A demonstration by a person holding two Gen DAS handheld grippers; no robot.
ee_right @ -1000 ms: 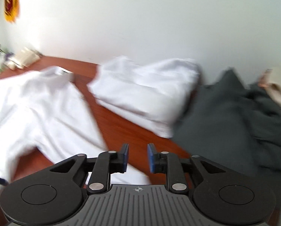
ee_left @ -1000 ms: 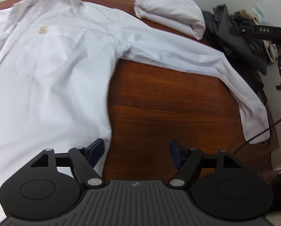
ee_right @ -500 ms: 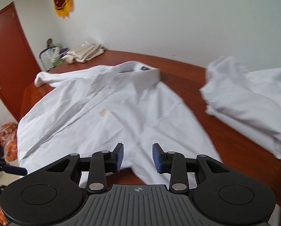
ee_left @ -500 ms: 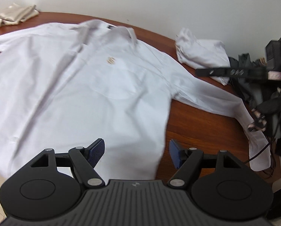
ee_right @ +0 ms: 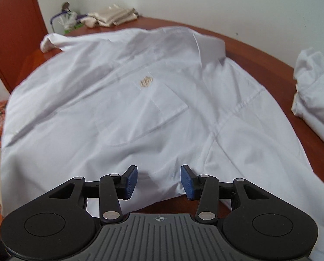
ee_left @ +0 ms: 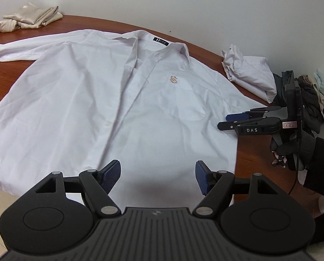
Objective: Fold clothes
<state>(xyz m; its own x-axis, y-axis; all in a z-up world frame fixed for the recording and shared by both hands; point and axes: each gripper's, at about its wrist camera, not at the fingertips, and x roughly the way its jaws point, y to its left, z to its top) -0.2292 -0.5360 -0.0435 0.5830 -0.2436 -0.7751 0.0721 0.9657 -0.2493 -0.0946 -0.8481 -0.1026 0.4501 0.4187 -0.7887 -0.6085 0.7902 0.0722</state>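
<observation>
A white long-sleeved shirt lies spread front-up on the brown wooden table, collar at the far side, a gold emblem above its chest pocket. It also fills the right wrist view. My left gripper is open and empty above the shirt's near hem. My right gripper is open and empty over the shirt's side, near the armpit seam. It also shows in the left wrist view at the shirt's right side.
A folded white garment lies at the far right of the table, also in the right wrist view. Dark and pale clothes are heaped beyond it. Folded beige cloth sits at the far left. A red door stands left.
Both grippers have swung left from the table's right end to over the shirt. My right gripper has opened wider. The shirt has not moved.
</observation>
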